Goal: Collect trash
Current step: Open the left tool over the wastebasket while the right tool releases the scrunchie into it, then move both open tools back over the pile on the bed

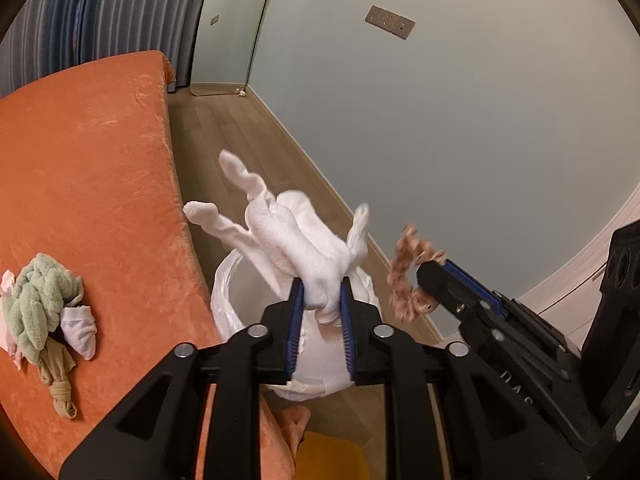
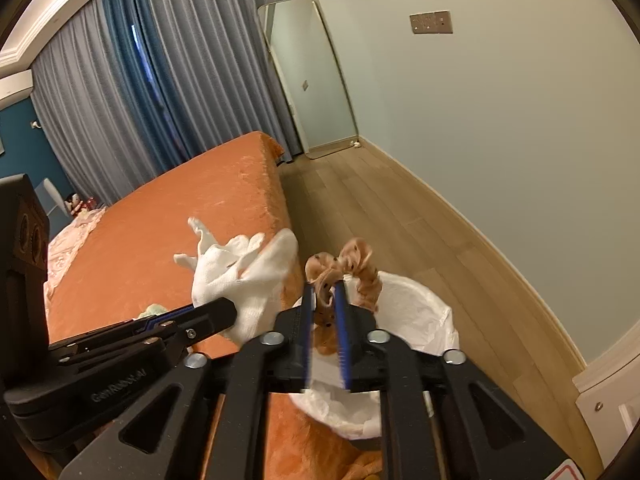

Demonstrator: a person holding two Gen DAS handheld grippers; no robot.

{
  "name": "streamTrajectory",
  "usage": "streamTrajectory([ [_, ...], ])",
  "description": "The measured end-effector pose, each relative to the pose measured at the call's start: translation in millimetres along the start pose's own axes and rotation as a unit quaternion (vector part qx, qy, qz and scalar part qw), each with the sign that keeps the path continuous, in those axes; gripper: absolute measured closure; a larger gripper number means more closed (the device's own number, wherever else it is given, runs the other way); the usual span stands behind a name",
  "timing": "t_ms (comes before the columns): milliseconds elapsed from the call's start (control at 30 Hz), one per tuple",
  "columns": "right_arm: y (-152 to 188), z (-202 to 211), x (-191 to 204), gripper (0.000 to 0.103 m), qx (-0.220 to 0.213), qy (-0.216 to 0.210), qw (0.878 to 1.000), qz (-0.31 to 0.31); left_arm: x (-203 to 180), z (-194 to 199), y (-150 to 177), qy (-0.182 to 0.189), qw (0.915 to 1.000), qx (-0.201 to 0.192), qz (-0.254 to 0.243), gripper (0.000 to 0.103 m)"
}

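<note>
A bunch of white socks [image 1: 304, 248] sticks up from between the blue pads of my left gripper [image 1: 322, 304], and the fabric fills the gap and touches both pads. It hangs over a bin lined with a white bag [image 1: 228, 300] beside the bed. In the right wrist view, a tan spotted fabric piece [image 2: 352, 264] lies between the pads of my right gripper [image 2: 324, 300], with space on each side of it, above the same bag-lined bin [image 2: 420, 308]. The left gripper [image 2: 228, 312] with the socks [image 2: 248, 280] shows just to the left there. The right gripper [image 1: 428, 280] appears at right in the left wrist view.
An orange bed [image 1: 100, 160] runs along the left, carrying a pile of green towel, white and beige cloth [image 1: 40, 304]. Wooden floor [image 2: 380, 208] lies between bed and wall. A standing mirror [image 2: 312, 76] leans at the far end, before grey-blue curtains [image 2: 140, 80].
</note>
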State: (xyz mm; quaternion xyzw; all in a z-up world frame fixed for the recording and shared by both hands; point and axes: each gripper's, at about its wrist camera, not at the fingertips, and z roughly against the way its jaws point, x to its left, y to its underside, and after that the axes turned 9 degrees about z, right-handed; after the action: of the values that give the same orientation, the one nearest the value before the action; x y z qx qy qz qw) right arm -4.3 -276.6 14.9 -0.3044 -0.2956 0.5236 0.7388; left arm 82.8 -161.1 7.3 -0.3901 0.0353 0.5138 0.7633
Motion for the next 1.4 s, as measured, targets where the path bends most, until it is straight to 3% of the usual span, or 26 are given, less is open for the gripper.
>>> streamTrajectory([
  [100,-0.4,1.2,-1.9,0.06,-0.009,0.016,1.0,-0.004,7.1,-3.6,-6.7,-0.015,0.9997,-0.011,0.016,0.062],
  [200,-0.8,4.3,-3.4,0.054,-0.015,0.015,1.0,-0.007,13.2,-4.4,-9.6,-0.029,0.9993,-0.014,0.021,0.058],
  [667,4.3,4.5,8.8,0.05,-0.003,0.007,1.0,-0.003,48.3,16.1,2.5,-0.066,0.9964,-0.019,0.049,0.058],
  [1133,5.5,8.7,58.2,0.049,0.004,-0.026,0.999,0.028,105.4,57.7,12.4,-0.097,0.9893,-0.037,0.103,0.054],
  [1400,9.2,3.1,87.5,0.043,0.013,-0.04,0.998,0.047,133.4,76.3,16.6,-0.11,0.985,-0.046,0.125,0.053],
])
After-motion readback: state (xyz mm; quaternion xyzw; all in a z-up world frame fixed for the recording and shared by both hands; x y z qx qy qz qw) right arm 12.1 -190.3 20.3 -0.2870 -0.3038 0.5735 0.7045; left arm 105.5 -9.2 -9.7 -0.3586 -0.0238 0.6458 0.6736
